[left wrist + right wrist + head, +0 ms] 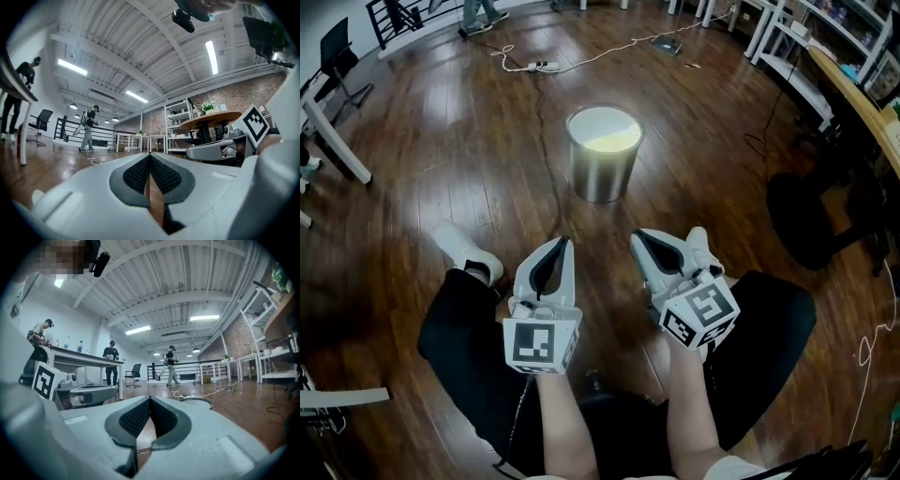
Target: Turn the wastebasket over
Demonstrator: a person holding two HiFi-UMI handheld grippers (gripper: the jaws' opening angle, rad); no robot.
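A round steel wastebasket (602,153) stands on the wooden floor ahead of me, its top face pale and bright. Whether that face is an opening or a base I cannot tell. Both grippers are held level above my lap, short of the basket and apart from it. My left gripper (565,243) is shut with nothing in it, and my right gripper (636,236) is shut and empty too. In the left gripper view the pads (140,172) meet at the tip (150,153). The right gripper view shows its jaws closed (150,398) and the wastebasket's rim (196,401) just beyond.
A power strip (540,66) with a white cable lies on the floor behind the basket. A black office chair (821,217) and a wooden desk (855,96) stand at the right, a white table leg (339,142) at the left. People (170,365) stand far off.
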